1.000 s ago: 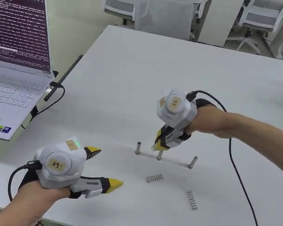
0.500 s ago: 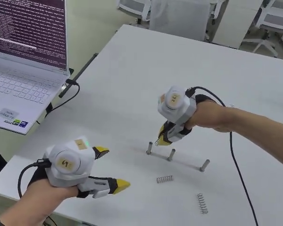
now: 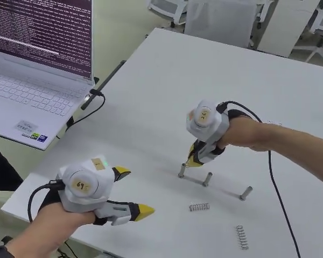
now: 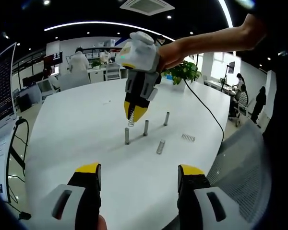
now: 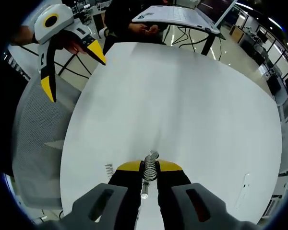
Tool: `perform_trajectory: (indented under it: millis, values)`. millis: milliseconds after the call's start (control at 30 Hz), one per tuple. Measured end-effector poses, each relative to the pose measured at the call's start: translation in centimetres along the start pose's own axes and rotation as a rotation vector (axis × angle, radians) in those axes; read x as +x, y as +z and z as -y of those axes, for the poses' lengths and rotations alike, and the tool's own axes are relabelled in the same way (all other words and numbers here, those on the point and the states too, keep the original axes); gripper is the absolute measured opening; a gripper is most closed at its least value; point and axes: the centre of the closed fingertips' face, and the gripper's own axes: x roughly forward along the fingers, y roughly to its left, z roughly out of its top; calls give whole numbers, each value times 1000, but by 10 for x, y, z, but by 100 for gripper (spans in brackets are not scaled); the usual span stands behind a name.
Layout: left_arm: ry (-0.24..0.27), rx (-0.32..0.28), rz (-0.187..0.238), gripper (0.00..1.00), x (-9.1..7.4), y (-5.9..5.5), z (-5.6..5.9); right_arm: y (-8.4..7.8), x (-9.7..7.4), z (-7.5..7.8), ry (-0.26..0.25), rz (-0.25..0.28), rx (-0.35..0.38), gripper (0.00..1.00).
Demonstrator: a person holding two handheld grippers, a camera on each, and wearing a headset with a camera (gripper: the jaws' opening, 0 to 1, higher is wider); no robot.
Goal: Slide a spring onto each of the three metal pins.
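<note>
Three short metal pins stand in a row on the white table [image 3: 151, 97]: left pin [image 3: 182, 171], middle pin [image 3: 207, 179], right pin [image 3: 246, 193]. My right gripper [image 3: 191, 163] is shut on a spring [image 5: 150, 168] and hangs just above the left pin [image 4: 127, 135], the spring [image 4: 131, 117] pointing down at it. In the right gripper view the pin top [image 5: 154, 154] sits just past the spring's end. My left gripper [image 3: 130, 192] is open and holds nothing, near the table's front edge.
Two loose springs lie on the table, one [image 3: 199, 207] in front of the middle pin and one [image 3: 240, 237] near the front right. An open laptop [image 3: 32, 70] with a cable [image 3: 91, 97] is at the left. Office chairs [image 3: 220, 19] stand beyond the far edge.
My right gripper has carried the spring from over the middle pin to over the left pin. The head camera shifted, so everything sits further right. My left gripper stays open.
</note>
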Motion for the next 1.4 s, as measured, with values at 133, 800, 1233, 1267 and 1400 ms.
perform_trajectory:
  millis: [133, 800, 1233, 1267, 1400]
  values:
    - [4, -9, 0, 61, -2, -2, 0, 1, 3, 2, 8, 0, -1, 9]
    - [27, -34, -2, 60, -8, -7, -10, 0, 18, 9, 26, -50, -47, 9]
    - [28, -41, -3, 60, -8, -9, -10, -2, 29, 8, 37, -89, -87, 9]
    - [28, -41, -2, 59, -8, -8, -10, -2, 30, 8, 38, -91, -89, 9]
    - [28, -42, -2, 59, -7, -8, -11, -4, 34, 7, 37, -107, -106, 9]
